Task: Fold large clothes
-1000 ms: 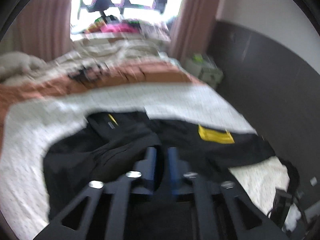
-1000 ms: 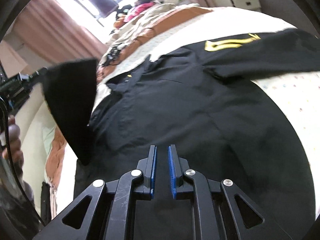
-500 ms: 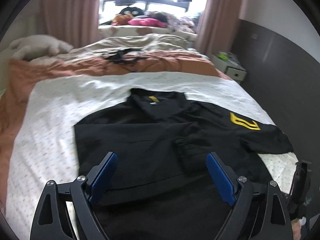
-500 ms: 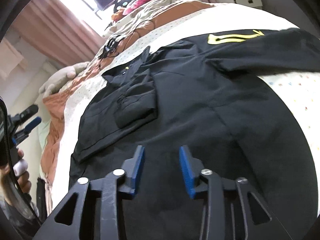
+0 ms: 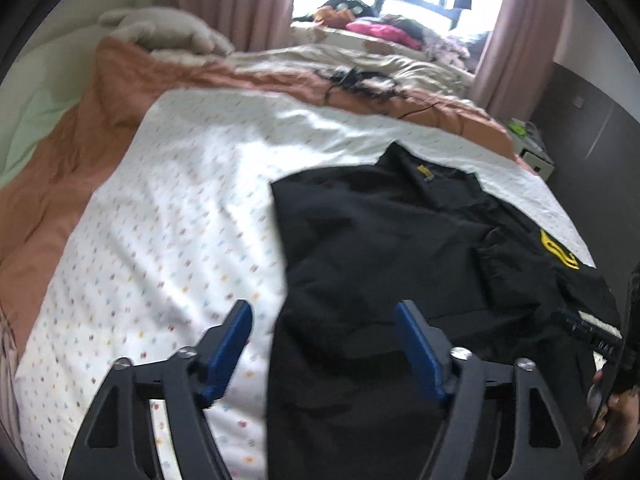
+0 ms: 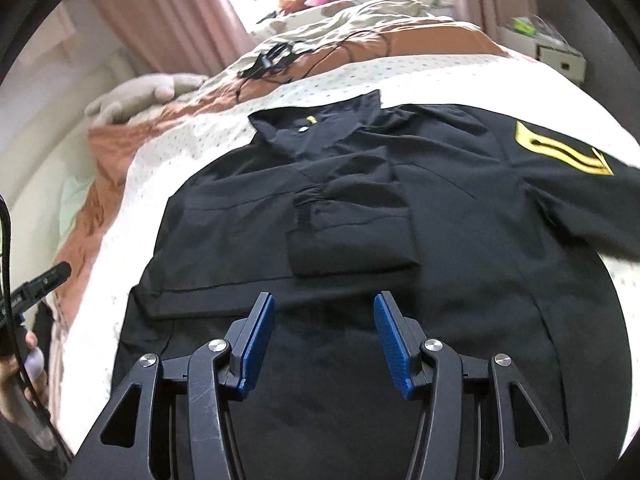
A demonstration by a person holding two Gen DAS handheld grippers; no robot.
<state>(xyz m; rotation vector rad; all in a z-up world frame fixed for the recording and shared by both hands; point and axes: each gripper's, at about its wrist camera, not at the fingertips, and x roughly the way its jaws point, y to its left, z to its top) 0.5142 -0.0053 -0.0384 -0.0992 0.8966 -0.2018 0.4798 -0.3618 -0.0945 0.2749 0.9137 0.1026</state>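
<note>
A large black shirt (image 6: 440,240) with a collar and a yellow emblem (image 6: 560,148) on one sleeve lies flat on the bed. Its other sleeve (image 6: 352,224) is folded in over the chest. The shirt also shows in the left wrist view (image 5: 380,264), right of centre. My left gripper (image 5: 324,344) is open and empty above the shirt's left edge. My right gripper (image 6: 324,336) is open and empty above the shirt's lower part.
The bed has a white dotted sheet (image 5: 180,220) and an orange blanket (image 5: 60,168) beyond it, with black cables (image 6: 276,60) and a grey plush toy (image 6: 136,96). A small nightstand (image 6: 560,52) stands at the far right. A dark wall (image 5: 592,160) runs along the right.
Both grippers let go of the shirt and opened. The sleeve held up a second ago now lies folded across the chest. The left gripper has swung left over the shirt's edge.
</note>
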